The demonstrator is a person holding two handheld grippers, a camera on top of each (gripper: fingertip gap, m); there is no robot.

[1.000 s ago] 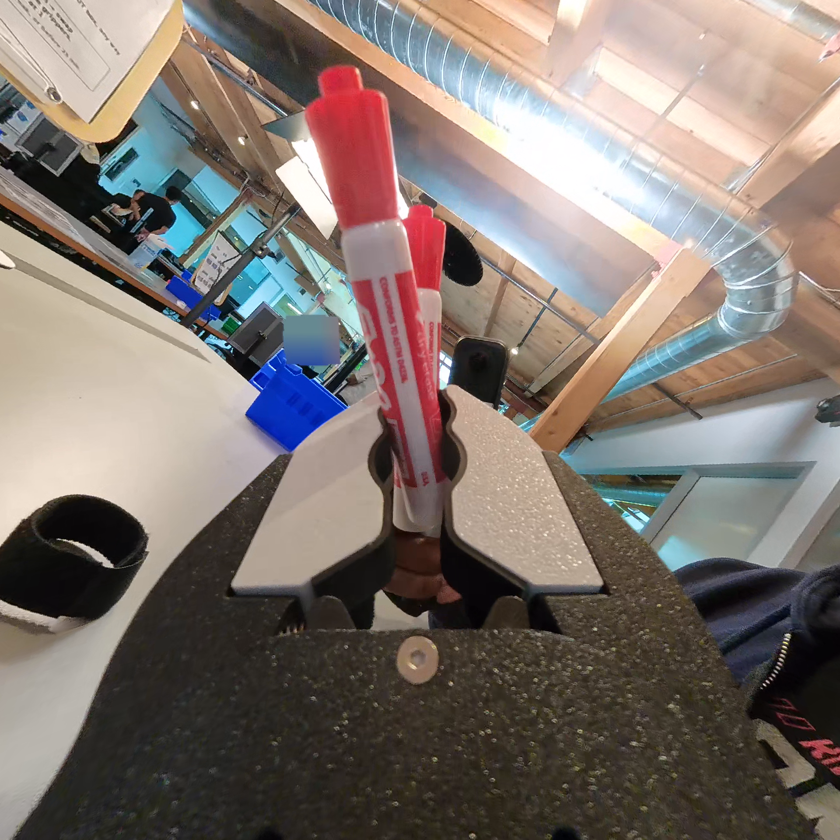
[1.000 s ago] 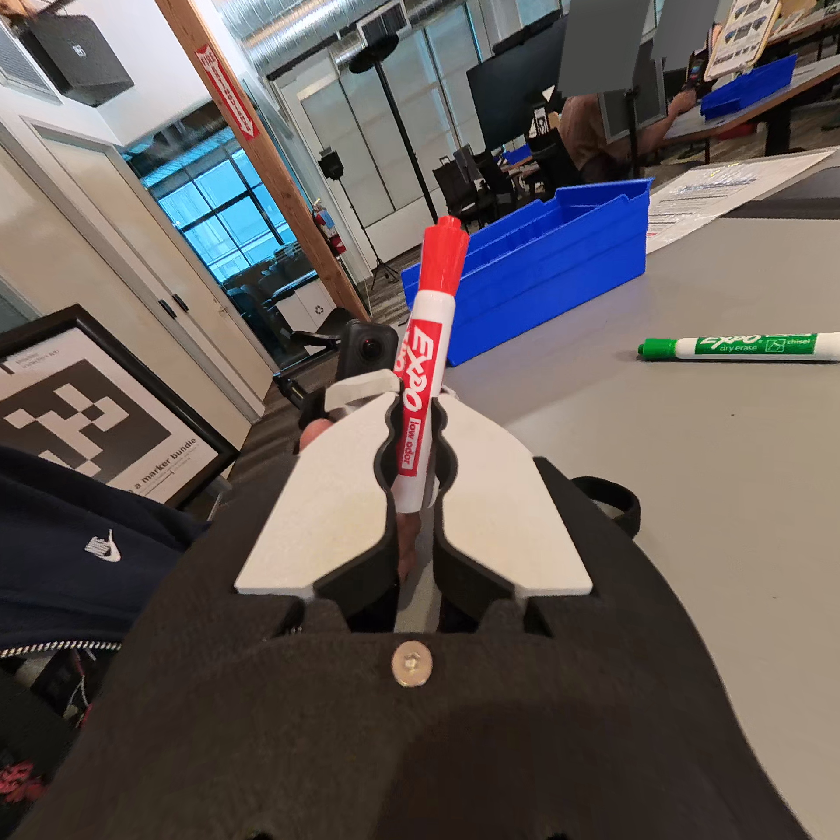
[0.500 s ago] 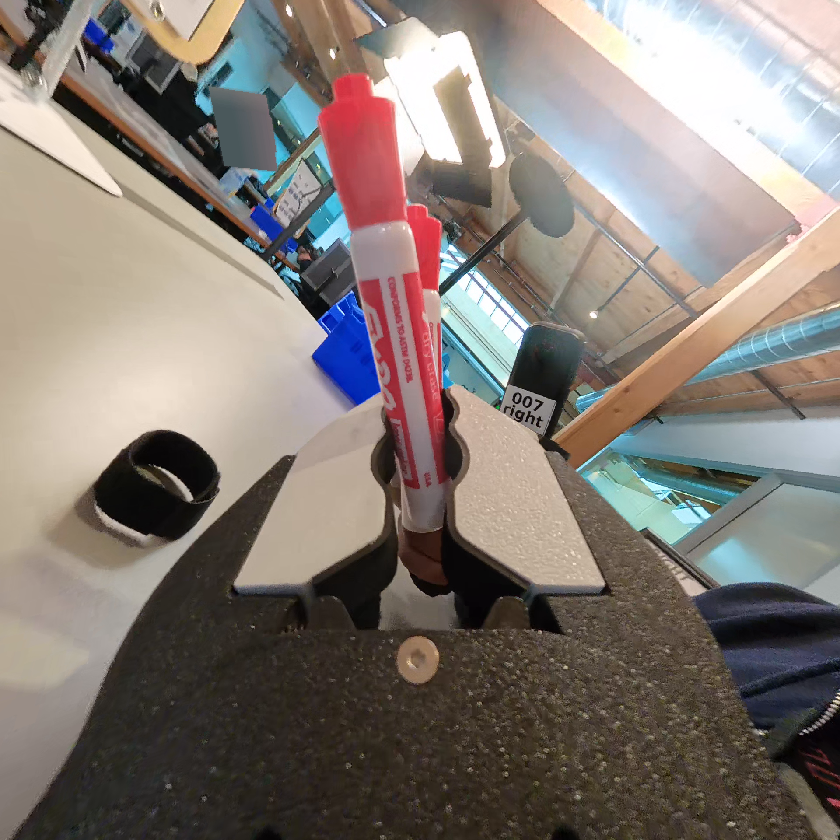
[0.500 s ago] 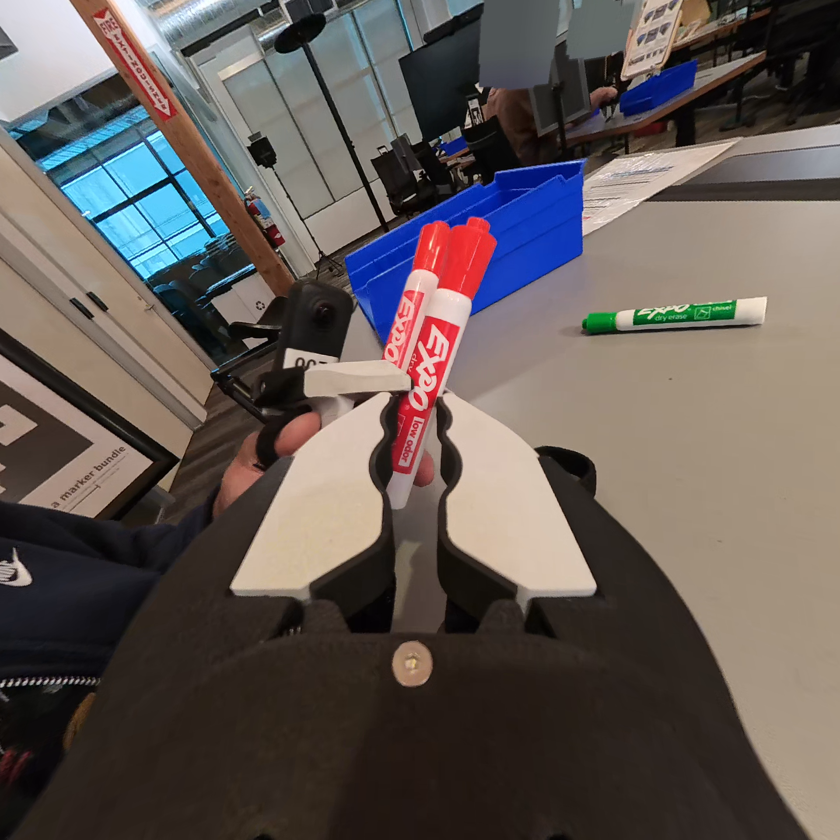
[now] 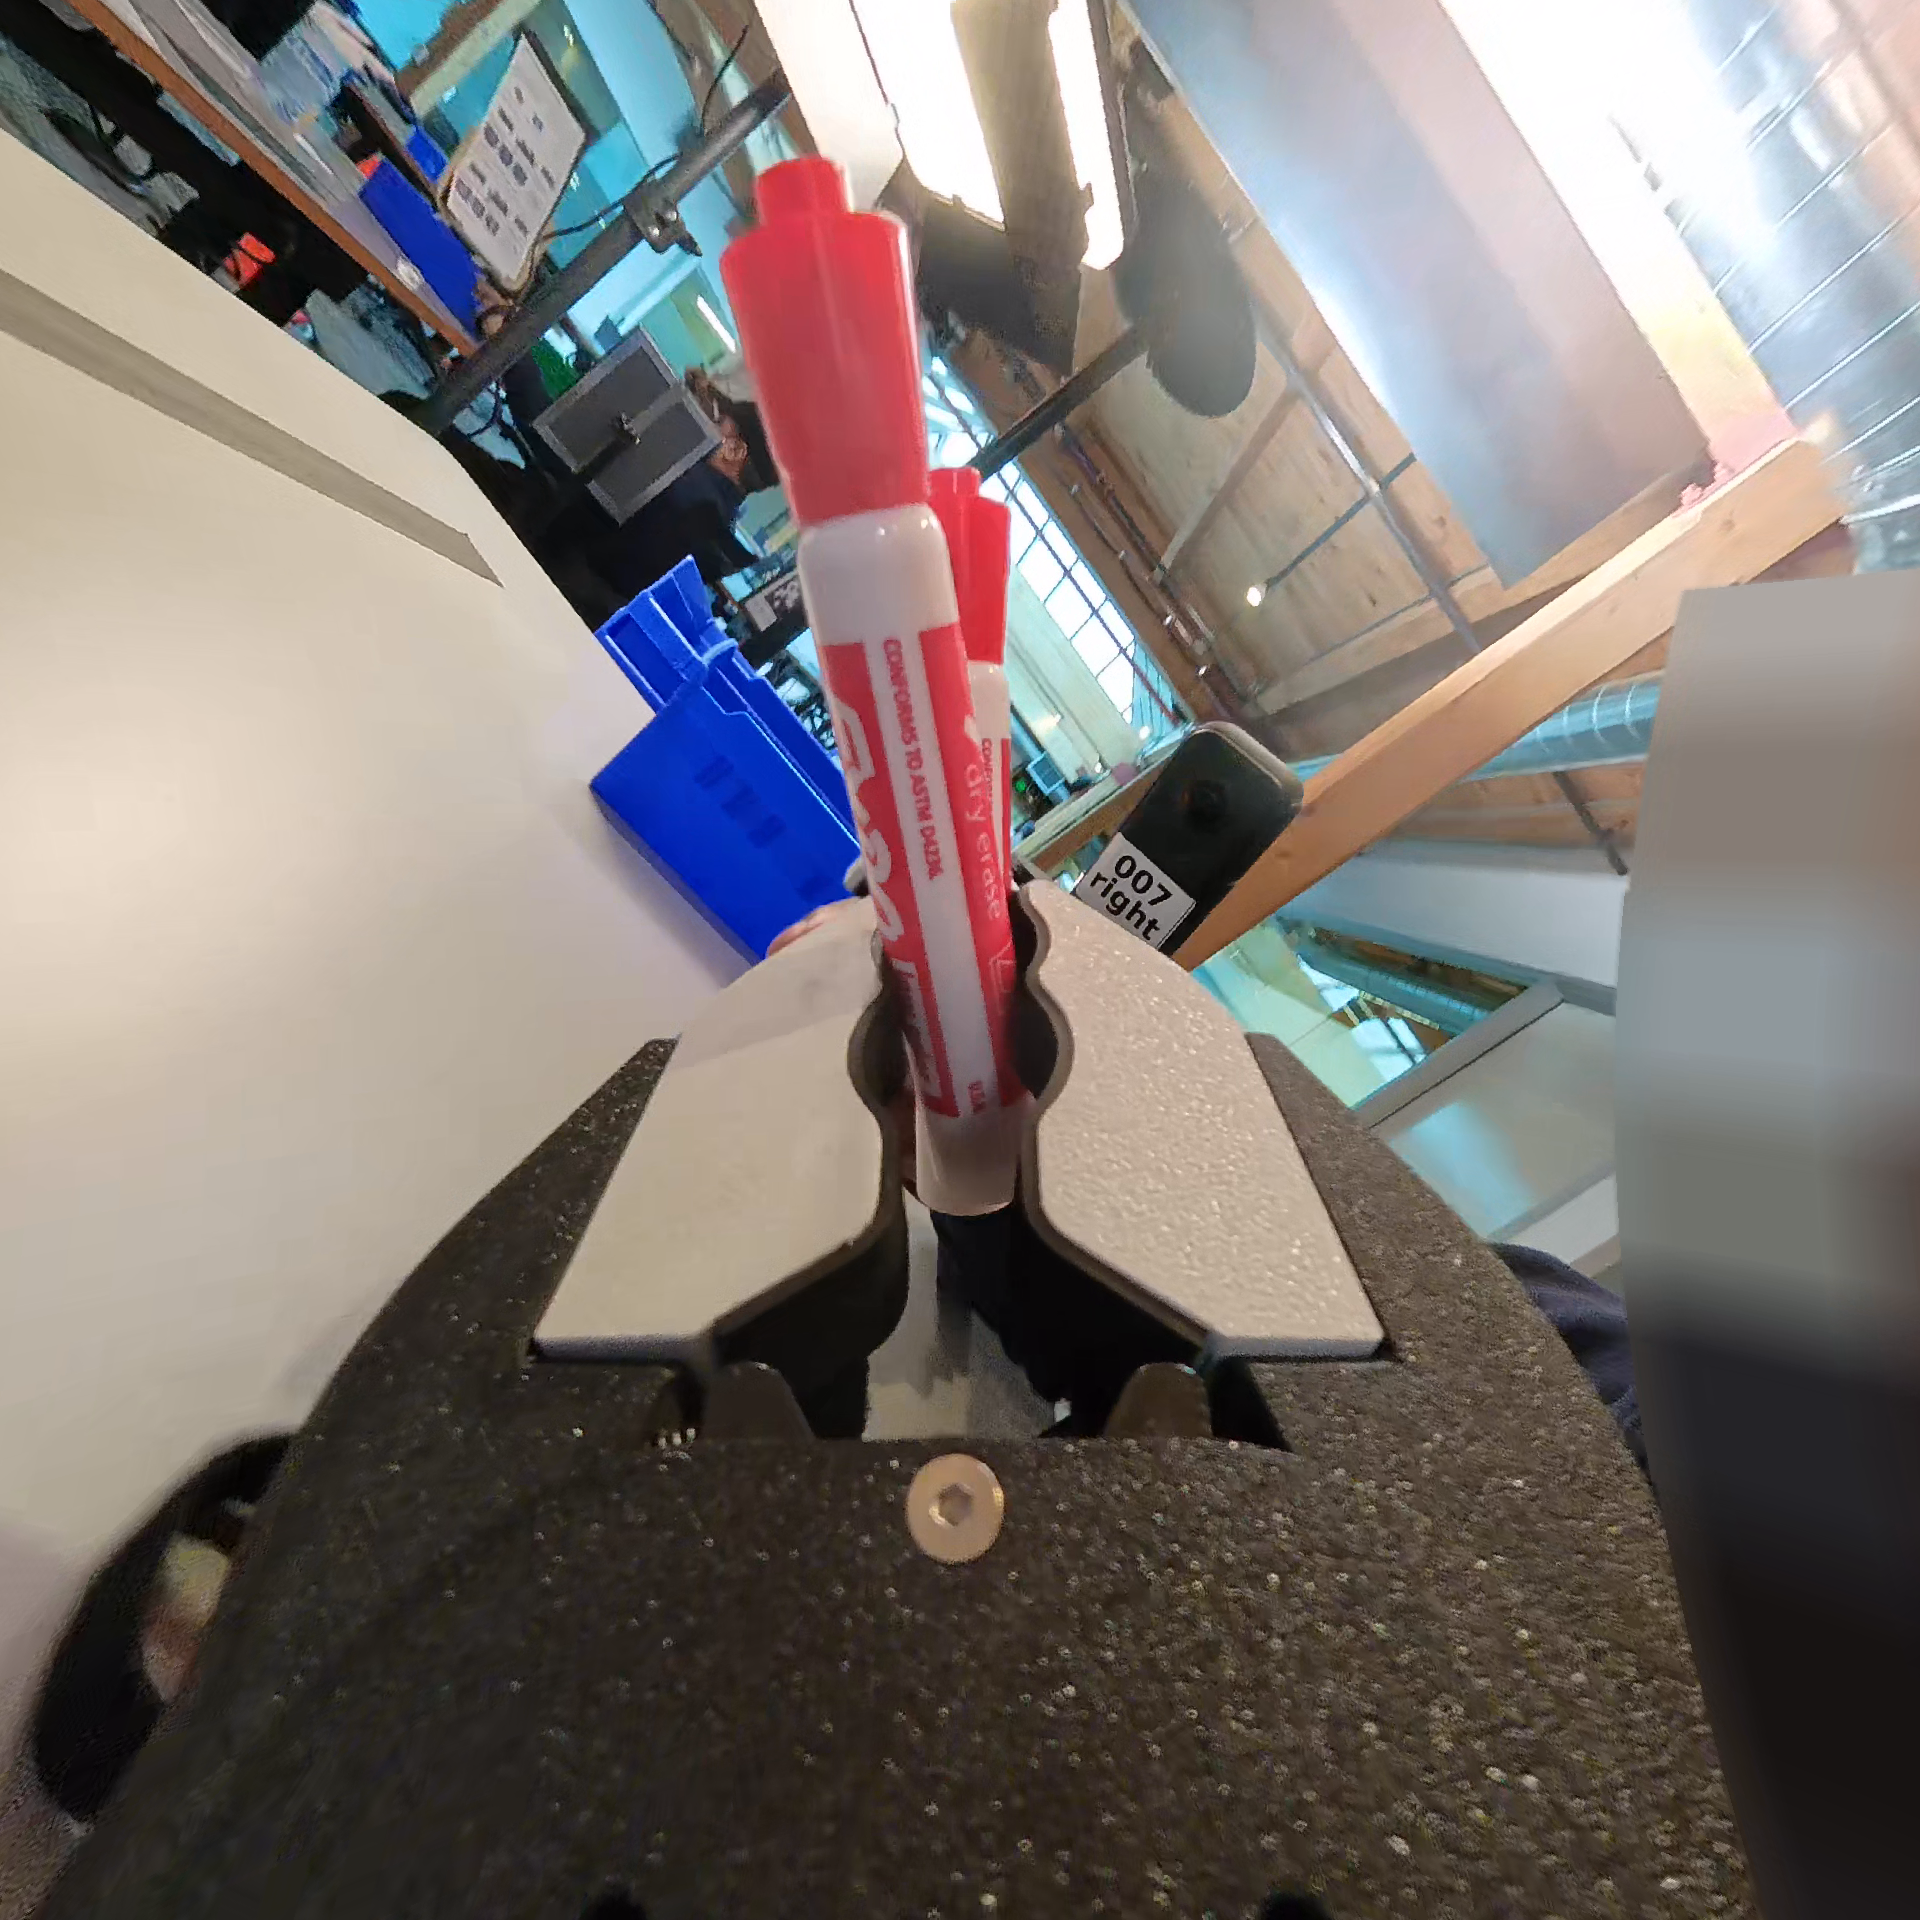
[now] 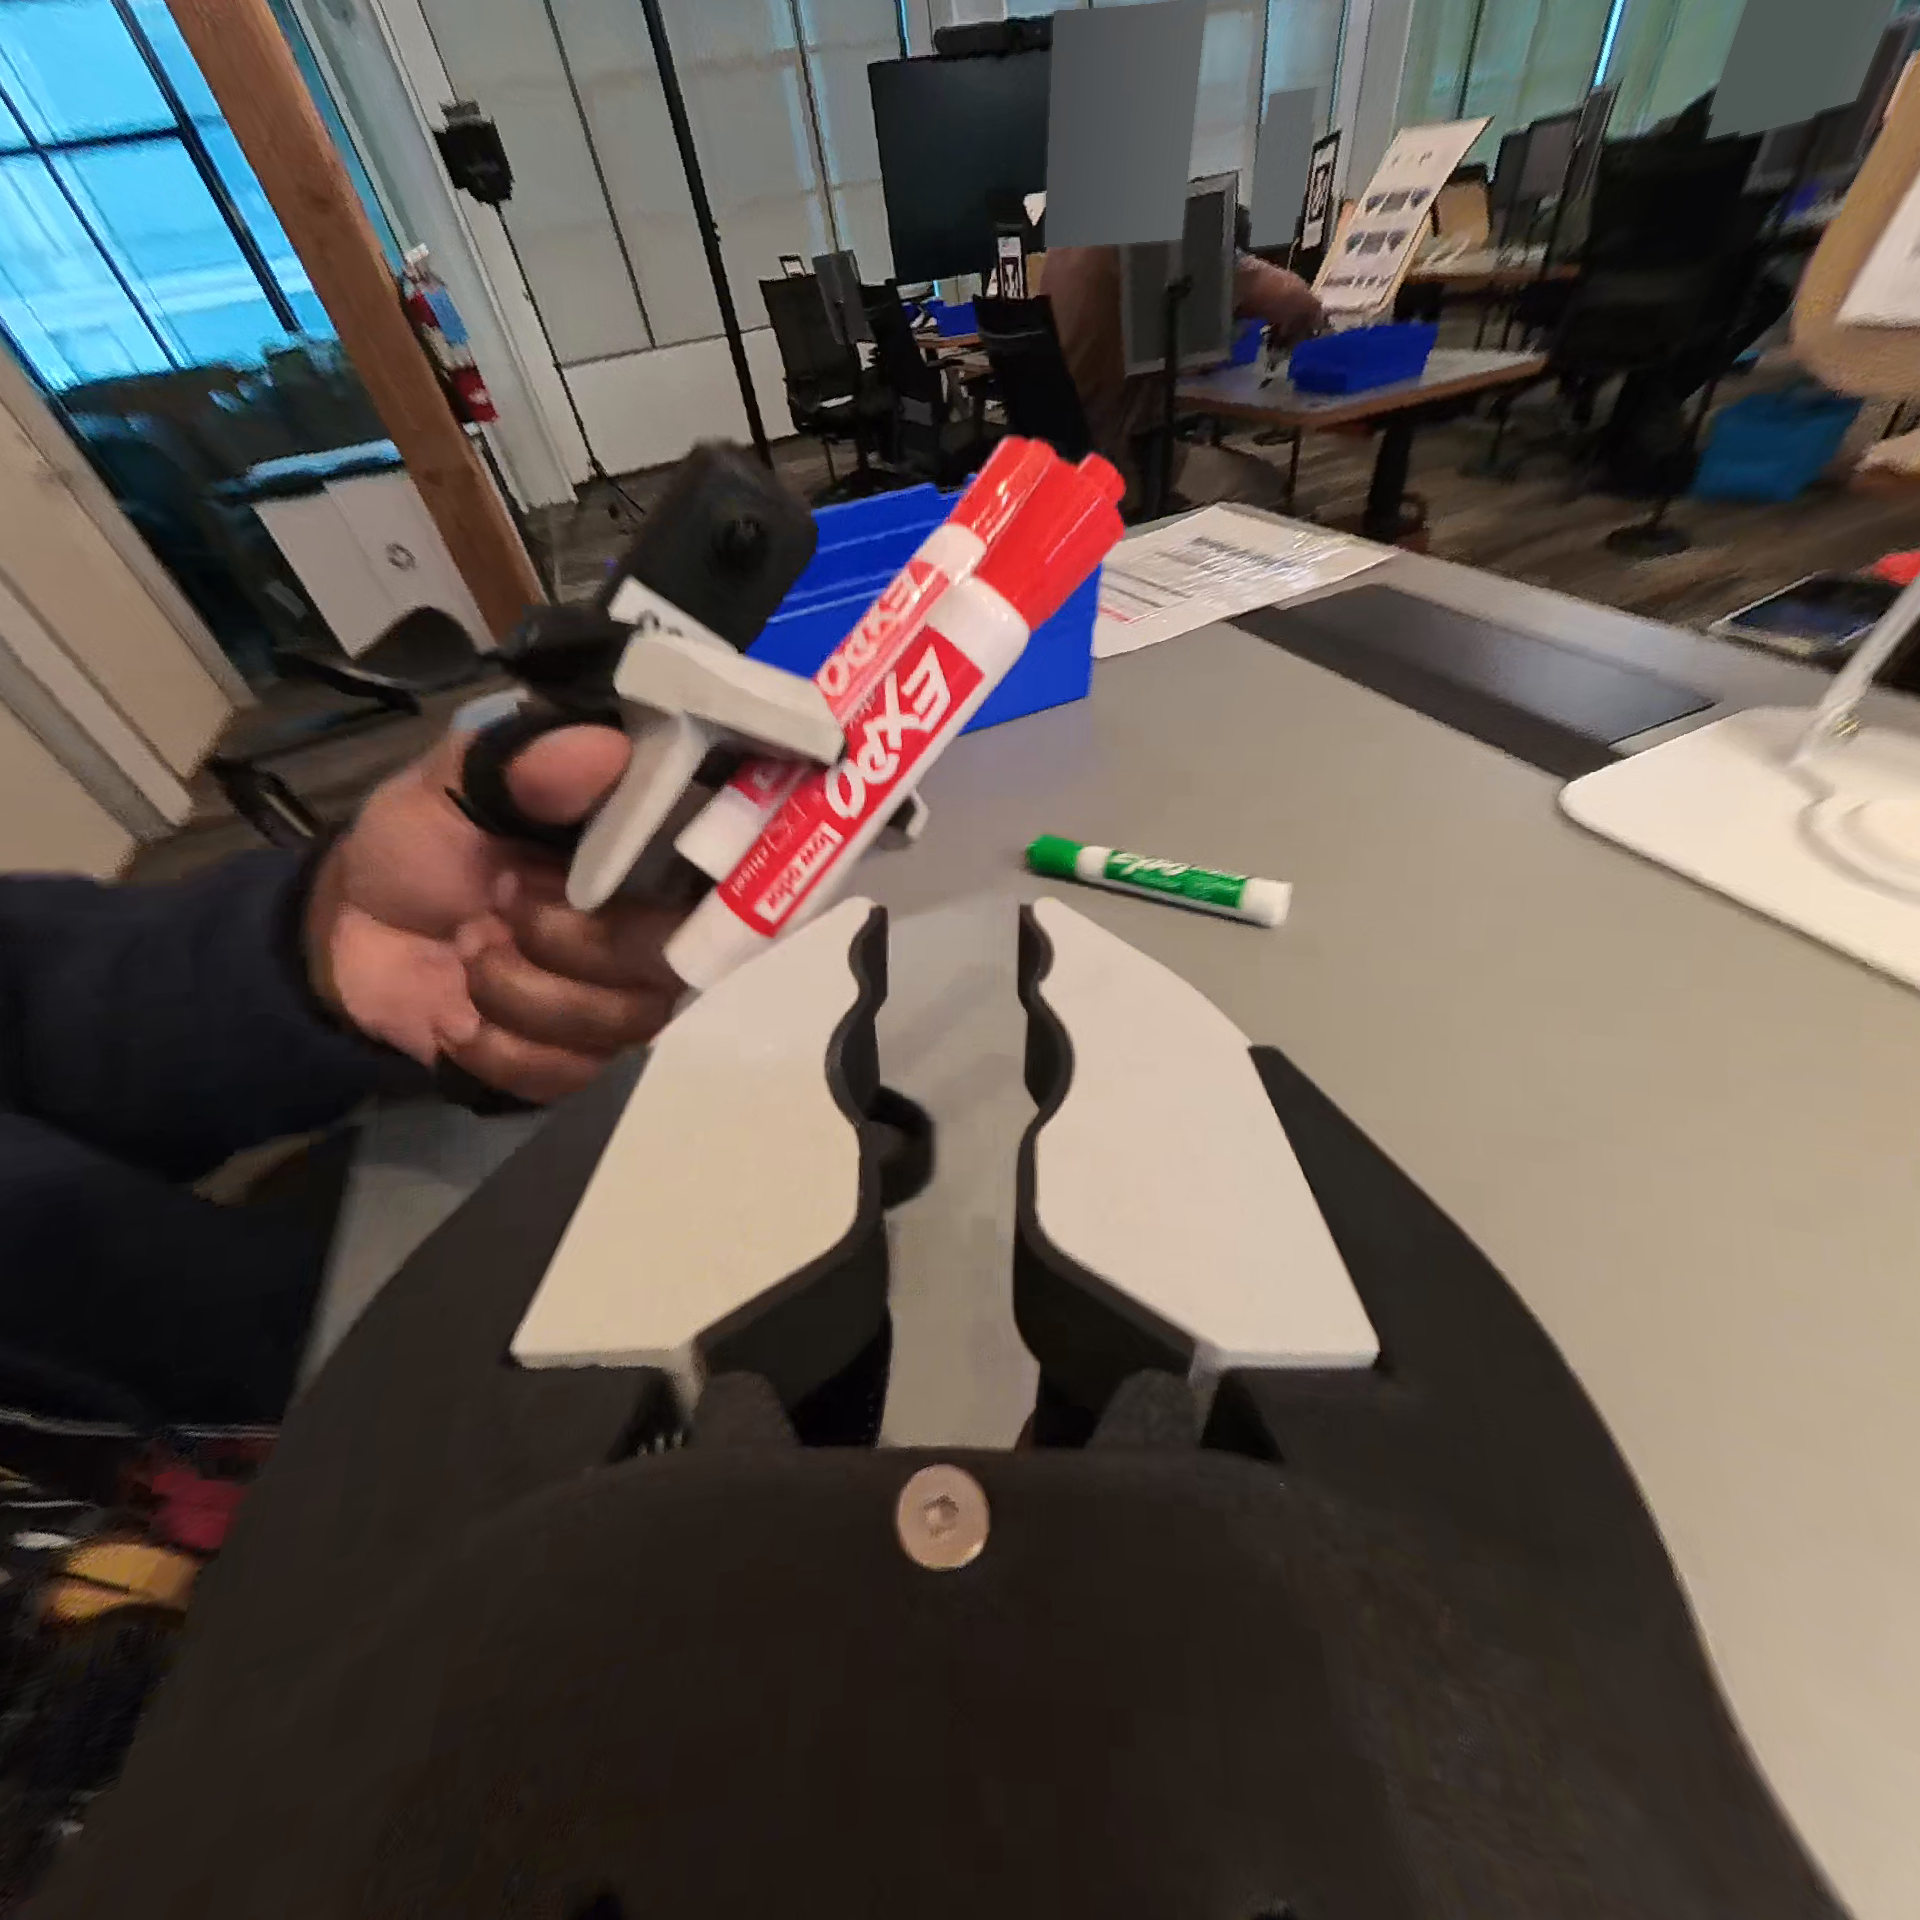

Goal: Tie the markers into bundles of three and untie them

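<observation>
Red dry-erase markers (image 5: 914, 831), two of them side by side with caps pointing up and away, sit clamped between the left tongs (image 5: 951, 997), their white butt ends reaching down into the notch between the two grey plates. Seen from the right wrist view, the same pair (image 6: 914, 686) is tilted up to the right above the grey tabletop (image 6: 1455, 1039), held by the left tongs with the person's hand (image 6: 468, 935) behind them. The right tongs (image 6: 951, 935) stand apart and hold nothing, just below and beside the markers' lower ends. A green marker (image 6: 1158, 864) lies flat on the tabletop a little farther off, well clear of both tongs. A blue bin (image 6: 914, 613) stands behind the red markers. A black strap loop (image 5: 135, 1621), blurred, lies on the tabletop at the lower left of the left wrist view.
</observation>
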